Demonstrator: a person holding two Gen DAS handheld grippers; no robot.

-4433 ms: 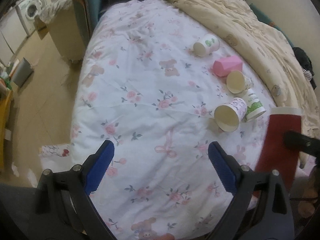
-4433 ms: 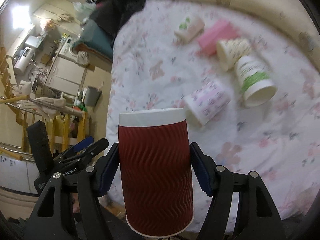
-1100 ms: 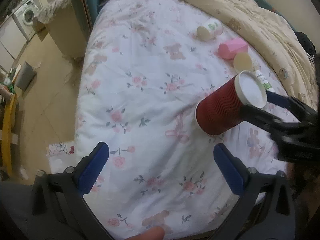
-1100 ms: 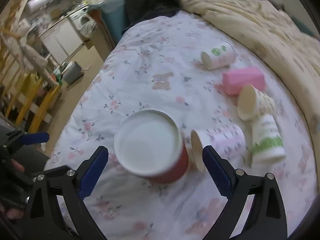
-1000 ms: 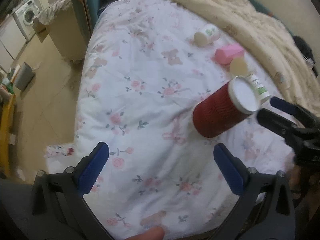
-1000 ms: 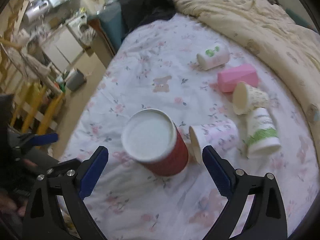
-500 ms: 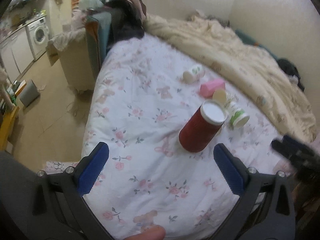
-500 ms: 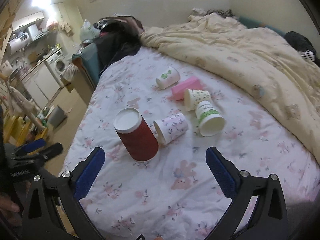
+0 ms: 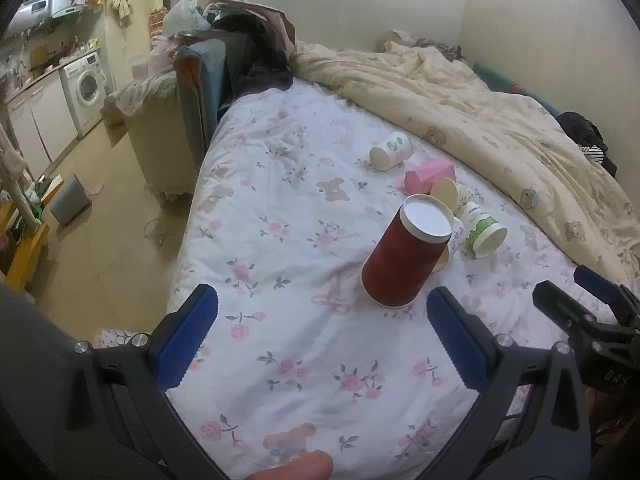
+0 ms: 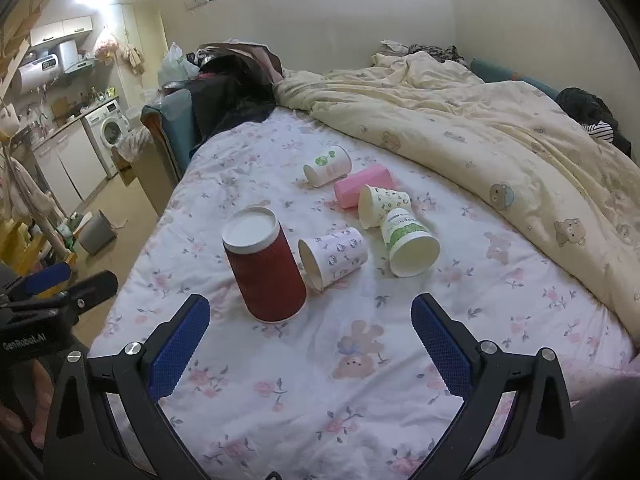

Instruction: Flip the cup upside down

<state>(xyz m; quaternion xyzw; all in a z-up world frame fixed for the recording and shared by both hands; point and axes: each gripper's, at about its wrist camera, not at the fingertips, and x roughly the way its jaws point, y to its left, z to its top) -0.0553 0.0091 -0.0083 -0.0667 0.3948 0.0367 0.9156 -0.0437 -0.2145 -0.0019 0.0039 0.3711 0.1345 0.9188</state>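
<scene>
A dark red ribbed paper cup (image 9: 404, 260) (image 10: 266, 270) stands upside down on the floral bedsheet, its white base up, leaning slightly. My left gripper (image 9: 320, 338) is open and empty, held back from the cup near the bed's front edge. My right gripper (image 10: 310, 344) is open and empty, also pulled back and apart from the cup. The right gripper shows at the right edge of the left wrist view (image 9: 580, 300). The left gripper shows at the left edge of the right wrist view (image 10: 60, 284).
Several paper cups lie on their sides behind the red cup: a purple-patterned one (image 10: 334, 258), a green-labelled one (image 10: 408, 242), a spotted one (image 10: 380, 204) and a far one (image 10: 328, 166). A pink box (image 10: 362, 186) lies among them. A cream duvet (image 10: 480, 128) covers the bed's right side.
The right gripper let go of the red cup, which now stands base up on the bed. Both grippers have drawn back and up from it.
</scene>
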